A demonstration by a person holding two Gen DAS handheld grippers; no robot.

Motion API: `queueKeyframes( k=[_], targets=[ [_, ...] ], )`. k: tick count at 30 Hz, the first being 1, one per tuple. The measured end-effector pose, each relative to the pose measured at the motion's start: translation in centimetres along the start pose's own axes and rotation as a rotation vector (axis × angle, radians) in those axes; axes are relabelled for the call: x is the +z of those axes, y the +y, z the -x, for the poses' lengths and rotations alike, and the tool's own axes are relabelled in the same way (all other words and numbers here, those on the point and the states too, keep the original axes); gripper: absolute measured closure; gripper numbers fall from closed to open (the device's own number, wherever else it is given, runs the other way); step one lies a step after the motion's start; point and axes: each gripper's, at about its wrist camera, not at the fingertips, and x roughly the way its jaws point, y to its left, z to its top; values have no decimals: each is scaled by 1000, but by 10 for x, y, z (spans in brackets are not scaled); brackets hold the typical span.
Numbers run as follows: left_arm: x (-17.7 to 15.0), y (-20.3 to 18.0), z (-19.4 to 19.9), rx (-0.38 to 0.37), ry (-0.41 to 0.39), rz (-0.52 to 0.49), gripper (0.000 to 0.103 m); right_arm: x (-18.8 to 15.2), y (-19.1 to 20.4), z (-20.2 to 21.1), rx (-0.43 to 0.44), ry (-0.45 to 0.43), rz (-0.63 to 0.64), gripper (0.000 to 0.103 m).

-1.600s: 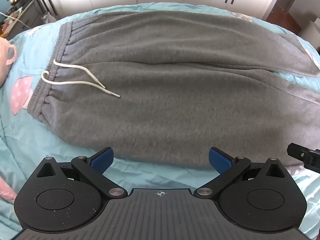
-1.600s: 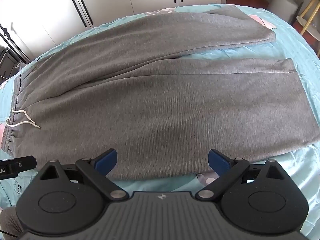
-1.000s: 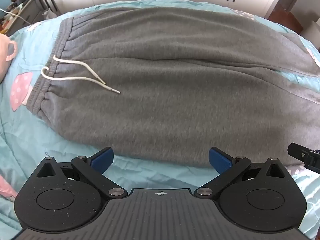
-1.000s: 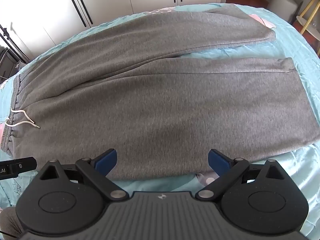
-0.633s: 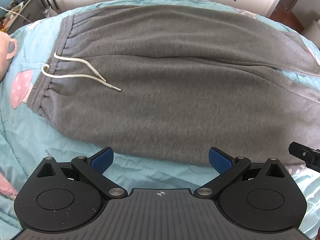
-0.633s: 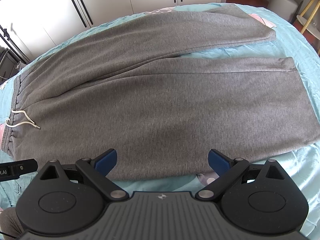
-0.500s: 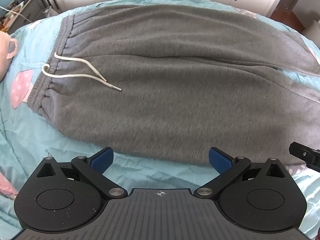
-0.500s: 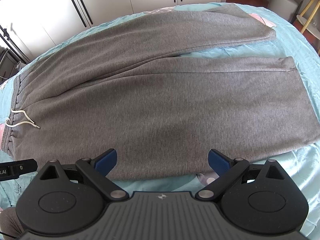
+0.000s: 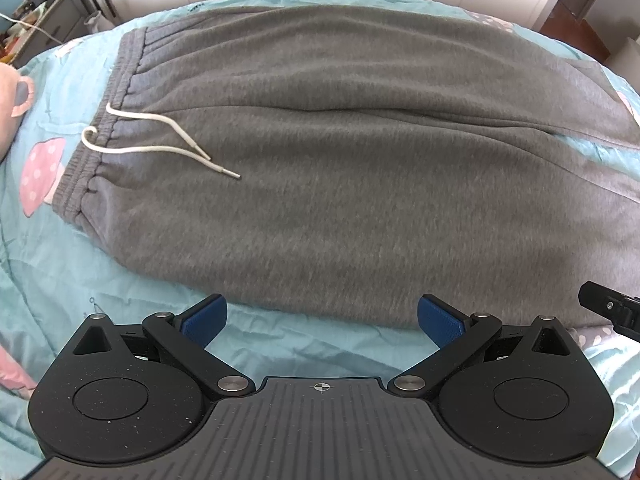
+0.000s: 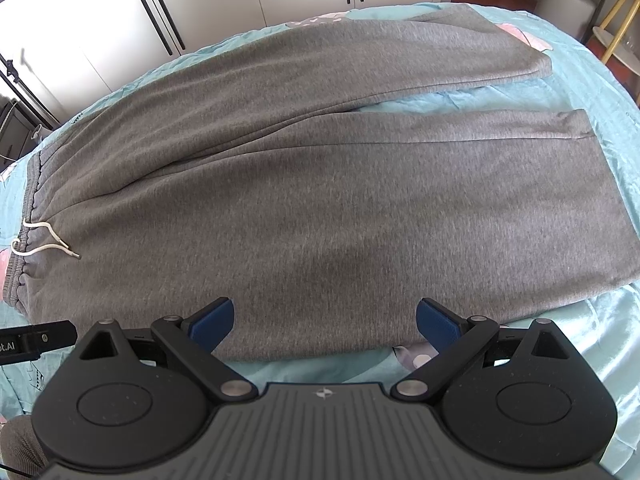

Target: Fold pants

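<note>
Grey pants (image 9: 340,168) spread flat on the bed (image 9: 48,248).
Both tongs gape wide and empty at the pants' near edge: left tongs (image 9: 322,316) nearer the waistband (image 9: 100,140), right tongs (image 10: 324,318) nearer the cuffs.

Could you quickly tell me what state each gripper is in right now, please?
Left gripper: open, holding nothing.
Right gripper: open, holding nothing.

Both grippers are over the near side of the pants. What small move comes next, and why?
Probably lower both open grippers, left gripper and right gripper, onto the near edge of the gray pants: they lie flat and unfolded on the bedspread, and neither gripper holds fabric.
</note>
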Motion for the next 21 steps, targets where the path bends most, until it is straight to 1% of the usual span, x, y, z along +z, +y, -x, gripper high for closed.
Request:
queueKeyframes(
  k=[21],
  targets=[
    [-2,-8,-2,-6,8,-12,0,0,-2,0,0,1,-7,5]
  ],
)
